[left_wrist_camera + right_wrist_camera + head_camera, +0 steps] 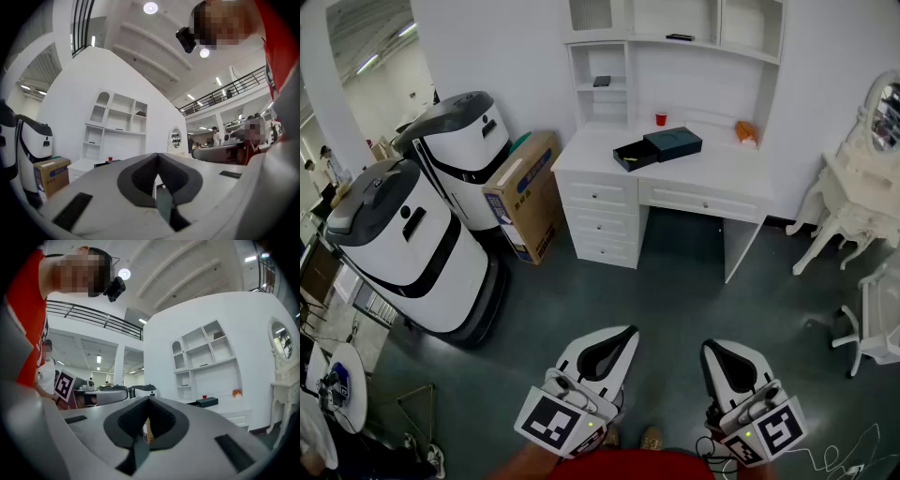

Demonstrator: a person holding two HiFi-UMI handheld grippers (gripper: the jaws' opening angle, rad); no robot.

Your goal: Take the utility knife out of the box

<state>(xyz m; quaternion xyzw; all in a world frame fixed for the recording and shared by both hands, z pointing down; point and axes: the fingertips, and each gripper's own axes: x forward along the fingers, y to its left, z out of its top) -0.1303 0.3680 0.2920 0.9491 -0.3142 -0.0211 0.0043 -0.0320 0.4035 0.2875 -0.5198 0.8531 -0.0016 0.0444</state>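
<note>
Box (673, 142), dark, flat and rectangular with a matte lid, lay near the middle of the white desk (712, 171), well apart from both grippers and far ahead of their tips across the dark floor (675, 281); just beside it, toward the desk's left edge, sat an open dark tray (634, 156); whether the utility knife lay inside was too small to tell.

At the far left stood two tall white machines (403, 239) with rounded glossy shells and black trim; a brown cardboard carton (525, 192) leaned between them and the desk's drawers; a small red cup (661, 119) stood near the desk's back edge, and an orange object (746, 132) lay toward its back right corner; at the right stood an ornate white dressing table (848, 192) with an oval mirror, and a white chair (874, 323) below it.

Near the bottom of the head view, the left gripper (621, 337) had a smooth white shell and black ribbed pads; its own view showed the left gripper (157, 156) with its jaws closed tip to tip and nothing between them; the right gripper (713, 351) was of the same build, and its view showed the right gripper (149, 401) likewise pressed together and empty, with the box (206, 402) small in the distance.
</note>
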